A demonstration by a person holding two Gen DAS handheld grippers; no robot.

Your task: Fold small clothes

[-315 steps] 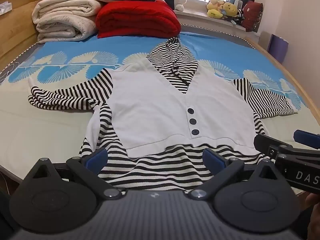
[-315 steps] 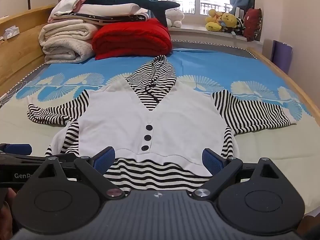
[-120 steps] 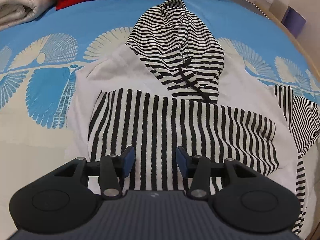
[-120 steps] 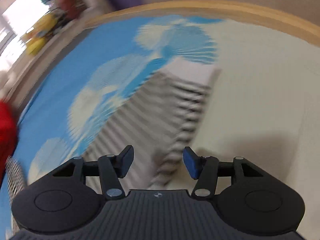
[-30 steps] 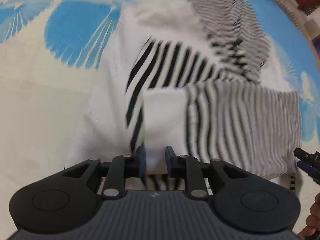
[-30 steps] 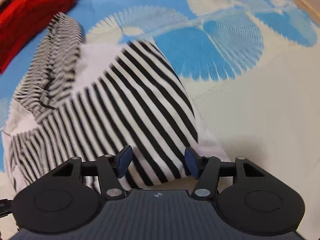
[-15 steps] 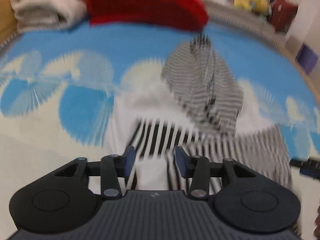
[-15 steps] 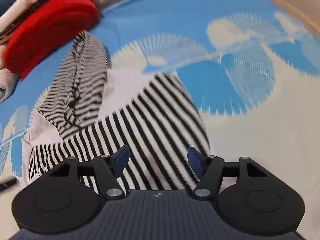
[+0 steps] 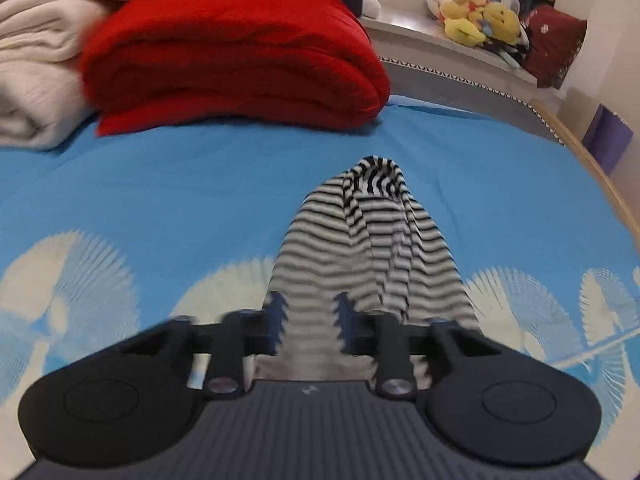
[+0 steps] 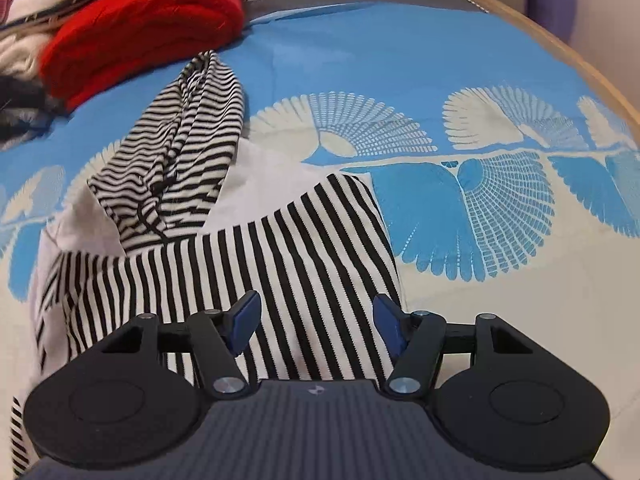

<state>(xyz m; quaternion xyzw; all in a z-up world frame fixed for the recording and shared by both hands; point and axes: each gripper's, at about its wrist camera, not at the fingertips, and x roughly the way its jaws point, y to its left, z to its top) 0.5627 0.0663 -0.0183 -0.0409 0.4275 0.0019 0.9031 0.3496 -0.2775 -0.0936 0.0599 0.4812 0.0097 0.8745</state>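
Hoodie sleeves folded; left gripper jaws closing around hood at 12 o'clock, right gripper apart—fold hood down squarely.

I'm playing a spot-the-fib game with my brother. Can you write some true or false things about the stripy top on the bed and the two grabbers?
1. The hood of the stripy top points toward the red blanket. True.
2. The sleeves are spread out wide to the sides. False: a striped sleeve lies folded across the body.
3. The right gripper is open, with nothing pinched. True.
4. The bed sheet is plain green. False: it is blue with cream fan shapes.
5. Yellow plush toys sit by the window. True.
6. The left gripper hangs over the red blanket. False: it hangs over the hood.
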